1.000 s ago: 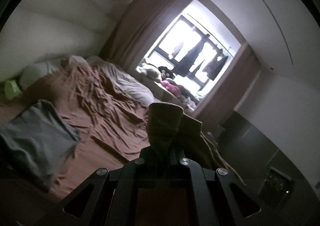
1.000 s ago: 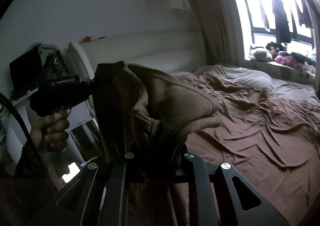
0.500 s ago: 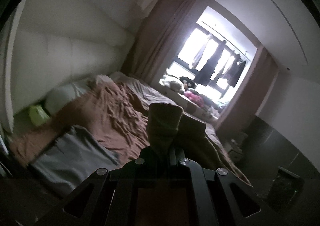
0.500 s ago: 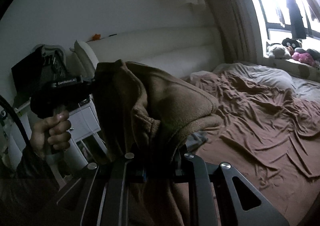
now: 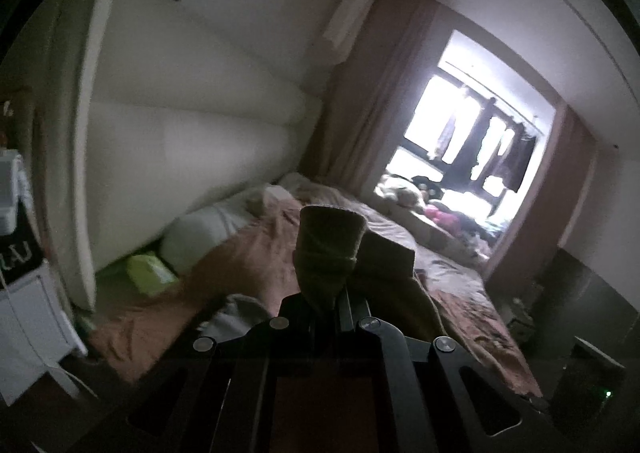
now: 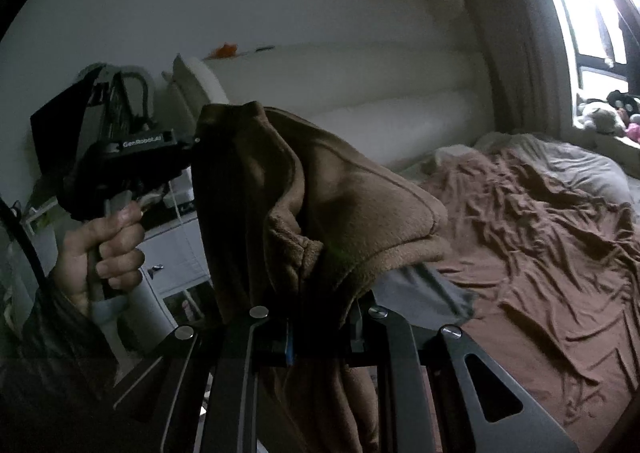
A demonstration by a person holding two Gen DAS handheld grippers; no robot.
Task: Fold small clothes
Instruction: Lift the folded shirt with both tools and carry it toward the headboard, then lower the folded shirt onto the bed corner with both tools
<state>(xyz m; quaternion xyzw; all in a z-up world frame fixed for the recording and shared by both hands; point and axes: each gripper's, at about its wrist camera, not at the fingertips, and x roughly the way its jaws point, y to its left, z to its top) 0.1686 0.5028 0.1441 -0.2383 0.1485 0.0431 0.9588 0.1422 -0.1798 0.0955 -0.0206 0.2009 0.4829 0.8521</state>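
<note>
A brown fleece garment [image 6: 328, 209] hangs in the air above the bed, held up between both grippers. My right gripper [image 6: 320, 313] is shut on a bunched edge of it, and the cloth drapes down over the jaws. In the right wrist view, a hand [image 6: 100, 257] holds my left gripper [image 6: 194, 143] at the garment's upper left corner. In the left wrist view, that left gripper [image 5: 326, 299] is shut on a folded tab of the brown garment [image 5: 328, 249]. A grey garment [image 6: 424, 293] lies flat on the bed just beyond the held cloth.
The bed has a rumpled brown sheet [image 6: 540, 253] and a white padded headboard [image 5: 192, 157]. A white pillow [image 5: 200, 229] and a green item [image 5: 148, 271] lie by the headboard. White drawers [image 6: 176, 253] stand at the left. A bright window [image 5: 476, 149] is beyond the bed.
Both grippers have carried the brown garment sideways toward the headboard end of the bed. The window has slid right in both views. The grey garment now sits close under the held cloth.
</note>
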